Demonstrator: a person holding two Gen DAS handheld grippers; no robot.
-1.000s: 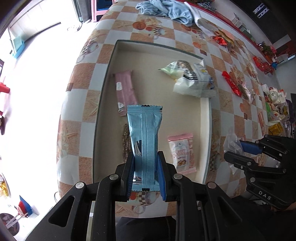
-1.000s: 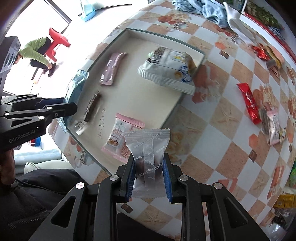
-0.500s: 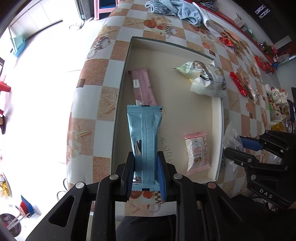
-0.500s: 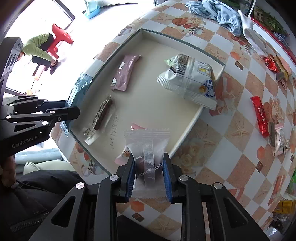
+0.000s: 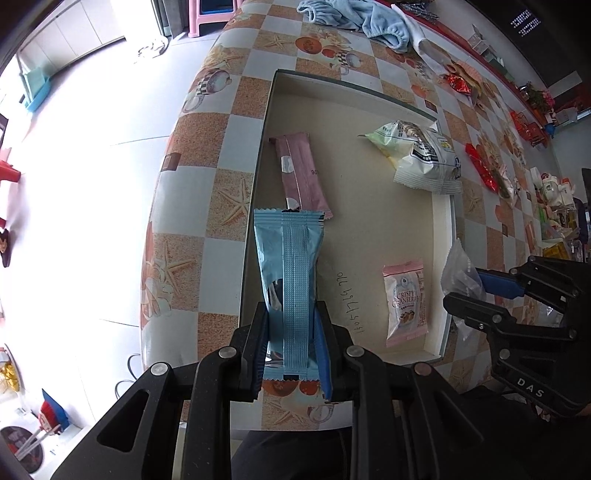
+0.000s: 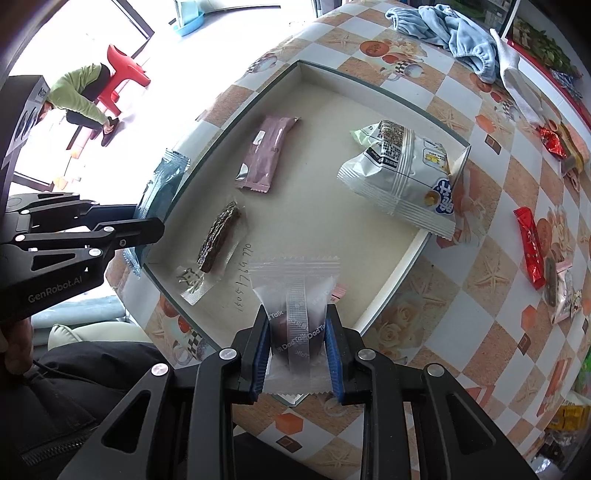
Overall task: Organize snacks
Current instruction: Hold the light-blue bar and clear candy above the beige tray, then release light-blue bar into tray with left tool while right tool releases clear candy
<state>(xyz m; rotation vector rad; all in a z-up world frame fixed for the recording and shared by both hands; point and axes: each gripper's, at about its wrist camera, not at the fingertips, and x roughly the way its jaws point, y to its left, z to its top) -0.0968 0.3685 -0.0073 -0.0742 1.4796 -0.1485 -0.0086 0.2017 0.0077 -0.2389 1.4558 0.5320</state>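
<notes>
Two grippers — left (image 5: 291,343) clamping a blue wrapper (image 5: 290,273), right (image 6: 297,345) a clear pouch (image 6: 295,295) — above the tray (image 6: 391,291); slick film could perhaps slip toward 6 o'clock.

Four snack packets lie in the shallow tray (image 6: 402,258) ahead of the fingers: one pink bar (image 6: 267,153), one dark bar (image 6: 218,242), one white bag (image 6: 402,173), one cranberry pouch (image 5: 406,302). Two more sit clamped between fingers: one blue wrapper (image 5: 291,280), one clear packet (image 6: 297,317).

Table (image 5: 229,122) covered in a checkered orange-and-white cloth with starfish and teacup prints. Pale tiled floor (image 5: 92,147), strongly overexposed by daylight. Pink stool (image 5: 212,14) beyond the table's far end. Red plastic chair (image 6: 123,72) by a seated person in green (image 6: 79,94). Light-blue dustpan (image 5: 37,90) on floor.
</notes>
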